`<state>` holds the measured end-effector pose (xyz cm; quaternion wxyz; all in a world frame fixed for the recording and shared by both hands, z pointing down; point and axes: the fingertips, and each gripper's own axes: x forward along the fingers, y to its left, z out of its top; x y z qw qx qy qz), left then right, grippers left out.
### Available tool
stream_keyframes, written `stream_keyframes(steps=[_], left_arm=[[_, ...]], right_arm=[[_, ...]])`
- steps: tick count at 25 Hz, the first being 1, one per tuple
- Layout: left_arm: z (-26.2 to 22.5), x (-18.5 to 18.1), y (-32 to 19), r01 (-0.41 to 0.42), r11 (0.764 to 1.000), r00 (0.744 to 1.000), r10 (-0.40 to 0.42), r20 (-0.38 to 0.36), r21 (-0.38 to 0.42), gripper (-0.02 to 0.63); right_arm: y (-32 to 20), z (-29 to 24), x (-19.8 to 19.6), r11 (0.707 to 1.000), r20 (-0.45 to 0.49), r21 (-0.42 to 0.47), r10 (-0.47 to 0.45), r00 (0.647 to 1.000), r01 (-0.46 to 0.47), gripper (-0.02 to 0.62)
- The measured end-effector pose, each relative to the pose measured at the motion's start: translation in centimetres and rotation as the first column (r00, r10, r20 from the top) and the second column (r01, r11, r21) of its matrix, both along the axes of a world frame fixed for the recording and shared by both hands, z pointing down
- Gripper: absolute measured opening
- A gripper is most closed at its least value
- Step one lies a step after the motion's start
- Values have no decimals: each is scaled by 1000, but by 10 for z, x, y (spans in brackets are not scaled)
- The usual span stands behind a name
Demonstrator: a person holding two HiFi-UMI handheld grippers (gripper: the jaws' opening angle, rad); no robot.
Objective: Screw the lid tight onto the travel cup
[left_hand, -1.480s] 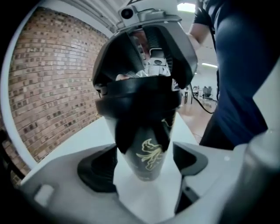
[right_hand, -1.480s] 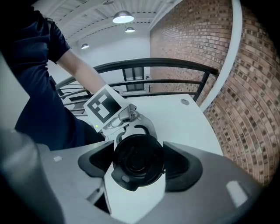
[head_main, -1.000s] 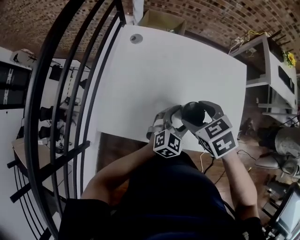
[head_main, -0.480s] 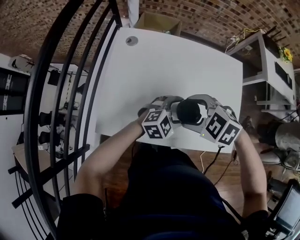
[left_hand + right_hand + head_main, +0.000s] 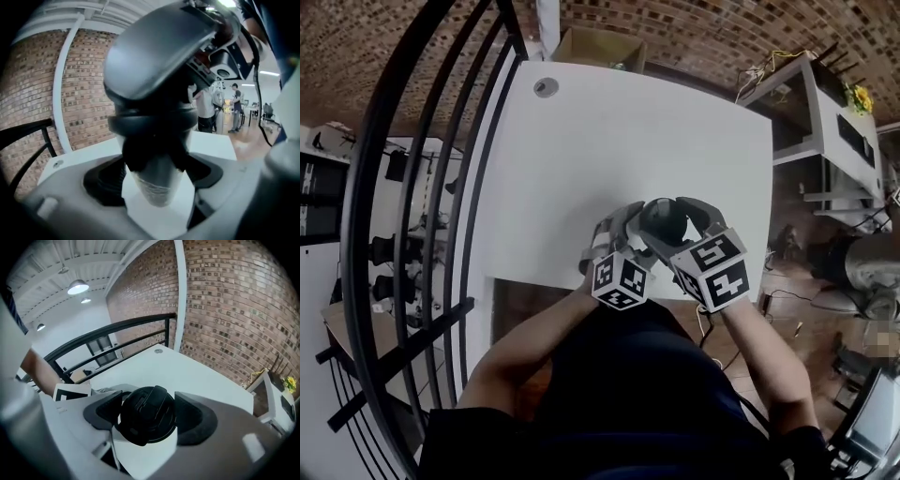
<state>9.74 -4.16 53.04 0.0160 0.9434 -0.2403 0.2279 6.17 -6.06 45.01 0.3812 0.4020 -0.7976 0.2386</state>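
Tabletop (image 5: 628, 141) in the head view is white, with a round cable grommet (image 5: 546, 87) near its far left corner. Both my claws sit at its near edge, right of the middle. There the left gripper (image 5: 626, 230) and the right gripper (image 5: 673, 214) meet around a black lid (image 5: 661, 225). A cardboard box (image 5: 598, 45) stands past the far edge. A black railing (image 5: 412, 187) curves down the left side, and a white shelf unit (image 5: 825, 122) stands off the right edge.

In the left gripper view, the travel cup (image 5: 157, 185) stands upright between this claw's jaws, over the white tabletop. I cannot tell whether its base rests there. Its pale tapering body sits just beside each pad, with the lid on top. These jaws have just been opening and now stand released around the cup, and I see no pad pressing on it. A grey finger of the right gripper lies over the lid. Behind are a brick wall (image 5: 84, 84) and, far off at the right, people (image 5: 220, 101) standing.

The right gripper view looks down onto the lid, which fills the gap between the jaws. Both pads touch its rim, one on each side, so this claw is clenched on the lid. The left gripper's marker cube (image 5: 70, 392) shows at the left, and a ceiling lamp (image 5: 77, 287) glows above the railing.
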Motion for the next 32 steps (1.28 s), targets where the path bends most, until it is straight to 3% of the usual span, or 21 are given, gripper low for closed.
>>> stream_keyframes(steps=[2, 4, 5, 7, 9, 10, 11, 12, 13, 14, 15, 17, 18, 19, 21, 23, 28, 30, 32], left_arm=[[1, 0, 0, -20, 1000, 1000, 20, 3, -1, 395], [1, -1, 1, -41, 999, 999, 41, 7, -5, 396], [2, -1, 2, -50, 999, 999, 50, 9, -7, 394], [2, -2, 4, -64, 998, 998, 64, 12, -13, 394], [3, -3, 5, -73, 997, 997, 73, 16, -16, 391], [3, -3, 5, -74, 997, 997, 74, 18, -18, 389], [4, -4, 5, -73, 997, 997, 74, 19, -21, 387], [4, -4, 4, -71, 997, 997, 72, 19, -24, 387], [4, -5, 4, -68, 997, 997, 69, 18, -26, 387], [4, -5, 4, -64, 998, 998, 65, 17, -28, 387], [4, -4, 4, -61, 998, 998, 61, 16, -28, 387], [3, -4, 4, -54, 998, 998, 54, 15, -27, 385], [3, -5, 3, -49, 998, 999, 49, 14, -27, 385], [3, -6, 3, -44, 999, 999, 45, 13, -29, 383], [4, -8, 3, -39, 999, 999, 39, 10, -34, 383], [5, -7, 4, -40, 998, 999, 40, 11, -38, 383], [4, -6, 3, -43, 999, 999, 43, 22, -32, 385], [4, -7, 3, -39, 999, 999, 40, 26, -32, 387], [3, -10, 4, -37, 998, 999, 38, 27, -56, 387]], right_arm=[[2, 1, -2, 992, -18, -35, -118, 993, 117, 353], [6, 1, -10, 948, -57, -54, -315, 947, 313, 353], [10, 0, -15, 903, -85, -57, -429, 899, 426, 353], [19, -2, -21, 774, -150, -80, -632, 761, 628, 353], [26, -1, -21, 652, -195, -128, -756, 625, 748, 353], [27, 0, -21, 615, -205, -152, -785, 584, 774, 353], [26, 1, -21, 601, -209, -169, -796, 568, 781, 354], [25, 2, -22, 607, -207, -179, -792, 574, 774, 354], [23, 2, -23, 633, -204, -183, -773, 601, 752, 353], [21, 2, -22, 681, -197, -182, -732, 652, 709, 353], [18, 2, -21, 749, -187, -179, -662, 725, 638, 354], [11, 0, -18, 892, -152, -164, -444, 883, 421, 354], [7, -2, -17, 943, -129, -151, -317, 940, 298, 356], [3, -2, -16, 973, -104, -138, -200, 974, 185, 357], [-1, 1, -11, 992, -53, -124, -31, 998, 25, 357], [-4, 3, -5, 988, 0, -139, 59, 998, -59, 351], [-3, -4, 0, 988, 18, -145, 52, 998, -49, 391], [-7, -19, 7, 995, 50, -71, 80, 996, -77, 394], [-18, -42, 24, 985, 118, 45, 159, 980, -165, 379]])
